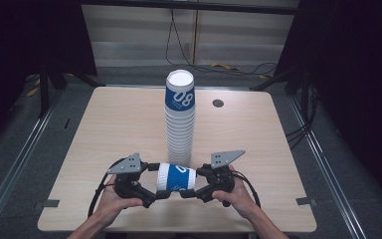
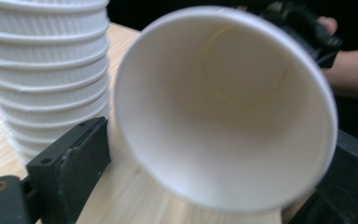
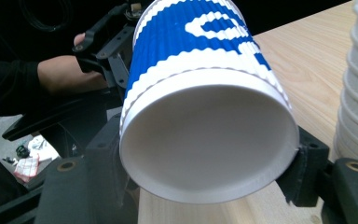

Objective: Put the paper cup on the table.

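A blue-and-white ribbed paper cup (image 1: 177, 178) lies on its side above the near edge of the wooden table (image 1: 104, 129), long axis running left to right — open mouth toward the left gripper (image 1: 155, 195), closed base toward the right gripper (image 1: 189, 194). The right gripper's jaws pinch the cup's base end; the left gripper's jaws flank its rim, contact unclear. Just behind stands a tall stack of cups (image 1: 180, 117), upright.

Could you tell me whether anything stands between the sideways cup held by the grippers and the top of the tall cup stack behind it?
Nothing visible does. The cup lies sideways between both grippers beside the stack's base; the stack's open top is bare.
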A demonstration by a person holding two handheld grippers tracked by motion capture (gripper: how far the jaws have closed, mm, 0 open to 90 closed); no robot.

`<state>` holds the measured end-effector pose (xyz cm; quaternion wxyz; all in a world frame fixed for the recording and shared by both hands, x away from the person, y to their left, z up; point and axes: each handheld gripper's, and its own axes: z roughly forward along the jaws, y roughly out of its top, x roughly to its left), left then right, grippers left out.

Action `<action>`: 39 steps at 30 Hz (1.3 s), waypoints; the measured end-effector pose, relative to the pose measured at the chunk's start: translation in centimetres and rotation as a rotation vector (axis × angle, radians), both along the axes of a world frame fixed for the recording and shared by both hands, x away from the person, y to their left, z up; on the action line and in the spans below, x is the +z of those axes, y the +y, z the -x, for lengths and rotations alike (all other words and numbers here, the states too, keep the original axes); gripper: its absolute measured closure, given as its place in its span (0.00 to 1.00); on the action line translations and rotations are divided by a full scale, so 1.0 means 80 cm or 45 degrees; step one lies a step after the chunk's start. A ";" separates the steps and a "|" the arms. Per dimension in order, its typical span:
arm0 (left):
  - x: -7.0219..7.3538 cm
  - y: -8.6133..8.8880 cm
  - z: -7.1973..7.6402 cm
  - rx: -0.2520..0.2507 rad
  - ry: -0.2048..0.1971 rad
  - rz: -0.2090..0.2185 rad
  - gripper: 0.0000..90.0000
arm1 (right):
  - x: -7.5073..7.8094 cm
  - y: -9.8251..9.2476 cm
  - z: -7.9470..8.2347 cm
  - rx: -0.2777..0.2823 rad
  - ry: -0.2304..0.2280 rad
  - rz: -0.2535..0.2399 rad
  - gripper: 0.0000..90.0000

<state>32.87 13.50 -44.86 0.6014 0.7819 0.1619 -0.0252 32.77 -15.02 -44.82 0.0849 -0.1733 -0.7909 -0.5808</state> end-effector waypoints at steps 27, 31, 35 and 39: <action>0.004 0.001 -0.003 -0.059 0.017 0.098 0.14 | 0.000 0.003 0.001 0.029 -0.033 -0.006 0.34; 0.005 0.002 -0.003 -0.066 0.010 0.077 0.16 | 0.000 0.004 -0.001 0.041 0.015 0.013 0.34; 0.006 0.003 -0.001 -0.080 0.007 0.084 0.19 | -0.002 0.005 -0.001 0.039 0.042 0.058 0.31; 0.010 0.004 0.002 -0.085 -0.011 0.091 0.21 | -0.002 0.005 -0.002 0.042 0.059 0.057 0.30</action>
